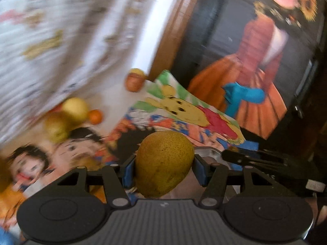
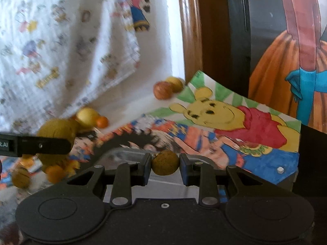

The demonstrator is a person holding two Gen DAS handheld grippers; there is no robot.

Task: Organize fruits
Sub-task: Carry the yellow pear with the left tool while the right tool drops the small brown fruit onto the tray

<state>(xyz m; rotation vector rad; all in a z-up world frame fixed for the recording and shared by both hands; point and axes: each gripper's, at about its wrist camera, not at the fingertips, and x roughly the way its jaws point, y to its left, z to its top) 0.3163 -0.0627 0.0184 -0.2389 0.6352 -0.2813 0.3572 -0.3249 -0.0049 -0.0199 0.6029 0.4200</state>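
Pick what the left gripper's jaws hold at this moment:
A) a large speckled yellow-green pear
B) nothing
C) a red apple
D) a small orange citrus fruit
A: in the left wrist view the left gripper has its blue-padded jaws closed against both sides of the large speckled yellow-green pear, while the small orange citrus fruit lies farther off on the surface.

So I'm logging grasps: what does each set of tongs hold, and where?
Left tongs clamp a speckled pear across its sides; right tongs pinch a small brown fruit at its sides.
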